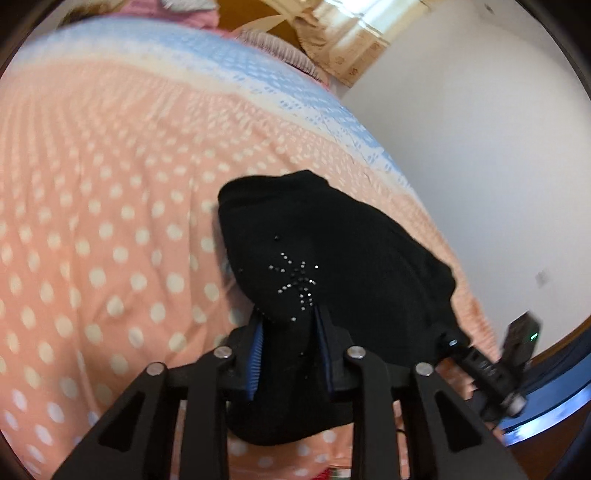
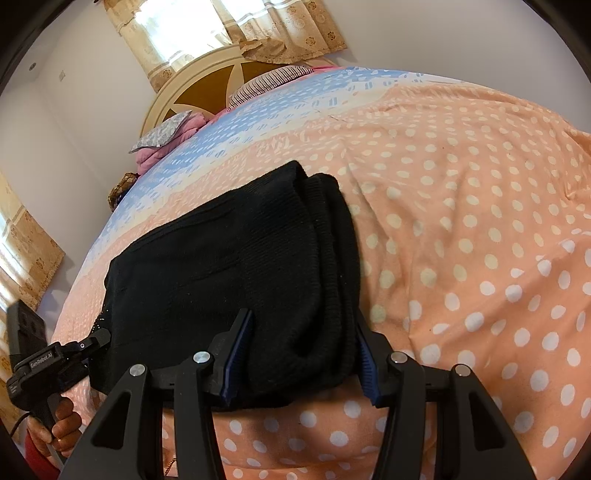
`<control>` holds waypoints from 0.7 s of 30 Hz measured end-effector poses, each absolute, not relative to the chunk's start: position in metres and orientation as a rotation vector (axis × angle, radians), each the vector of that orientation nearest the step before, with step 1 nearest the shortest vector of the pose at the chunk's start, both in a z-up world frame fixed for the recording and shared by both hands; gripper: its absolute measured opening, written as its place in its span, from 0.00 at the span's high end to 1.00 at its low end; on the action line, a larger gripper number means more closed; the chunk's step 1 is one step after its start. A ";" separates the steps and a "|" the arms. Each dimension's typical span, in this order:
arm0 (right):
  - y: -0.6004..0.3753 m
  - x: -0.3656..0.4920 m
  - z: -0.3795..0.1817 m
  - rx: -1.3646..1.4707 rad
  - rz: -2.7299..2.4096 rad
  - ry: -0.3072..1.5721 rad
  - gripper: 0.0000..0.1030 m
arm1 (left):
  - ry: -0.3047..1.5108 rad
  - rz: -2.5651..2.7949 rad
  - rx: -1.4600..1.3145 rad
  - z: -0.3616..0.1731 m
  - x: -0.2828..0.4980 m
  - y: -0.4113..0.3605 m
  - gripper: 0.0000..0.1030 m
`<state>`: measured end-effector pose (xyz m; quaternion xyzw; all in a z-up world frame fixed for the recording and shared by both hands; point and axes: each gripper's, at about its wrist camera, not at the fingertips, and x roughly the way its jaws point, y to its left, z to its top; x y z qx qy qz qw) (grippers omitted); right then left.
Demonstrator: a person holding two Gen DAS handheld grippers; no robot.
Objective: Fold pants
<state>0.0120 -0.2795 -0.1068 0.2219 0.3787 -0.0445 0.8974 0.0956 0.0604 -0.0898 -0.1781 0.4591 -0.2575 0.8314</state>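
Observation:
The black pants (image 2: 229,266) lie folded into a thick bundle on the peach polka-dot bedspread (image 2: 461,240). A rhinestone pattern (image 1: 295,280) shows on the end near my left gripper. My left gripper (image 1: 290,317) is shut on that end of the black pants (image 1: 332,240), cloth bunched between the blue pads (image 1: 256,354). My right gripper (image 2: 303,332) is open, its jaws standing wide on either side of the bundle's thick folded edge. The left gripper also shows in the right wrist view (image 2: 98,339), at the pants' left end.
The bedspread (image 1: 92,221) has a blue and white band at the far end. Pillows and pink bedding (image 2: 173,133) lie by the round headboard (image 2: 207,96). Curtains (image 2: 221,33) hang behind. A white wall (image 1: 480,147) runs along the bed's side.

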 end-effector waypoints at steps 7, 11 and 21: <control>-0.255 0.017 -0.094 0.301 -0.132 0.792 0.66 | 0.861 -0.435 -0.024 -0.067 0.088 0.023 0.83; -0.239 0.014 -0.077 0.233 -0.165 0.751 0.69 | 0.769 -0.432 0.030 -0.046 0.086 0.023 0.84; -0.204 0.019 -0.034 0.205 -0.120 0.649 0.69 | 0.674 -0.368 0.089 -0.017 0.096 0.045 0.85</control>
